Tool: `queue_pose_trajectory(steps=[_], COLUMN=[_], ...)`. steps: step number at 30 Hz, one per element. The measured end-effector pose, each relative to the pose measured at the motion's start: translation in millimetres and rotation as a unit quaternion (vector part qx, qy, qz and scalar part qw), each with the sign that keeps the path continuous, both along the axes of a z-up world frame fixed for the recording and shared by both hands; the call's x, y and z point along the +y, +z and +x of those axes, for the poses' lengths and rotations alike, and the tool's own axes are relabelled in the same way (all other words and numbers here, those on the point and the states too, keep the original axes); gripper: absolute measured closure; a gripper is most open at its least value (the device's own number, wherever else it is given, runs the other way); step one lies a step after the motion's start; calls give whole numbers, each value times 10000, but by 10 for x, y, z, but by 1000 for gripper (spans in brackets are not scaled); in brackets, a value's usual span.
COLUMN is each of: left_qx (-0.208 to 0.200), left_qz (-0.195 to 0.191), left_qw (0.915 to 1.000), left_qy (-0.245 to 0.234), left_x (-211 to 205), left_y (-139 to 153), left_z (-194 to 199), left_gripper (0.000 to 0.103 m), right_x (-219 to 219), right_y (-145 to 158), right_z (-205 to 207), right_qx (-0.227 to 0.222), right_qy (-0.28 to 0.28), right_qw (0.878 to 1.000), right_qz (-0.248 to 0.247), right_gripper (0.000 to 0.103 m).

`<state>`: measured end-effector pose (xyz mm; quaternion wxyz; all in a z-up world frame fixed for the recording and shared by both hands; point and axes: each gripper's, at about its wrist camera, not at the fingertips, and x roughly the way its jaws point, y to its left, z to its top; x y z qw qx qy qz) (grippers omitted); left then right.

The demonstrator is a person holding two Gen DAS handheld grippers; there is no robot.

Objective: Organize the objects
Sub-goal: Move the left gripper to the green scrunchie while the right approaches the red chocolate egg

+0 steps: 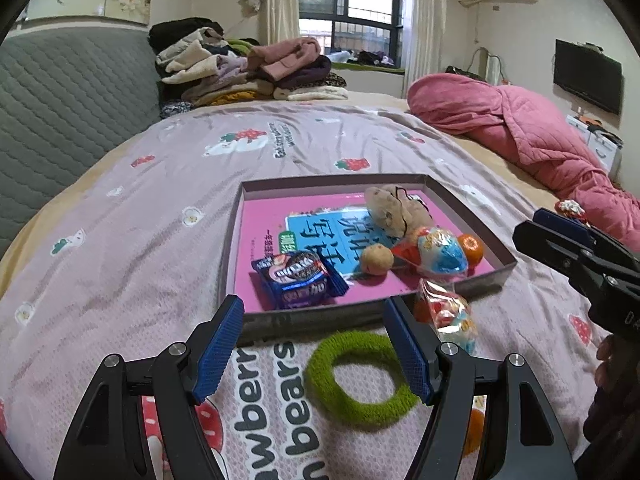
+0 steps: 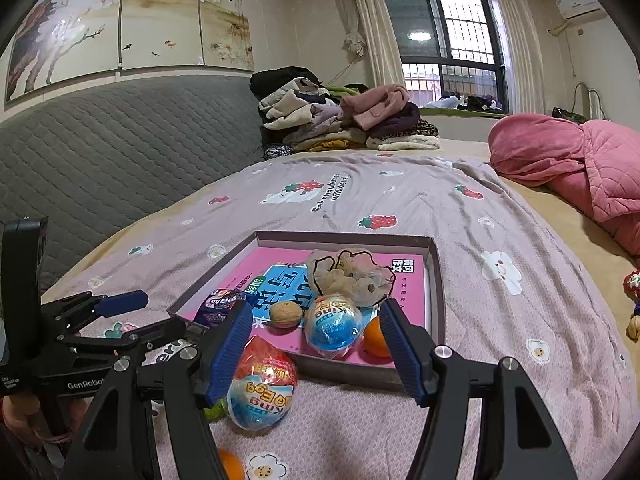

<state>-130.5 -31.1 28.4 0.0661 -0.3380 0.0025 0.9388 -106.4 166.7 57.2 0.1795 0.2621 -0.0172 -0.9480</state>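
Note:
A shallow grey box (image 1: 470,216) lies on the bed with a pink book in its bottom. In it are a cookie packet (image 1: 298,276), a walnut (image 1: 377,259), a wrapped toy egg (image 1: 442,254), an orange (image 1: 471,246) and a beige plush (image 1: 394,208). My left gripper (image 1: 314,302) is open just before the box's near wall, above a green hair ring (image 1: 360,376) on the blanket. My right gripper (image 2: 315,307) is open too. A second wrapped egg (image 2: 262,388) lies outside the box (image 2: 438,292), between its fingers and close to the left pad (image 2: 226,354).
Another orange (image 2: 230,464) rests on the blanket near me. Small red-and-white items (image 2: 632,284) sit at the bed's right edge. A pink quilt (image 1: 520,128) is bunched at the right, folded clothes (image 1: 248,68) are piled at the back, and a grey headboard (image 1: 60,112) stands left.

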Motion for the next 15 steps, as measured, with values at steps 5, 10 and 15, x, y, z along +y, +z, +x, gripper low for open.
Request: queue_pose_trajectory(steps=[5,10,15], left_qx=[-40,-112,-156], left_qz=[-77,-69,-127], left_qw=[10000,9999,9997], left_qy=[-15,-63,-104], left_x=[0,-6,0], left_y=[-42,-77,-105], left_z=[26,66,95], left_gripper=[29,29,29], right_x=[-18,-57,-86], right_y=[-34,-81,-113], right_z=[36,91,117], right_qx=[-49,-118,-177], right_qy=[66,168,245], right_qw=[9999,9997,9993], right_qz=[61,140,207], right_gripper=[37,37,37])
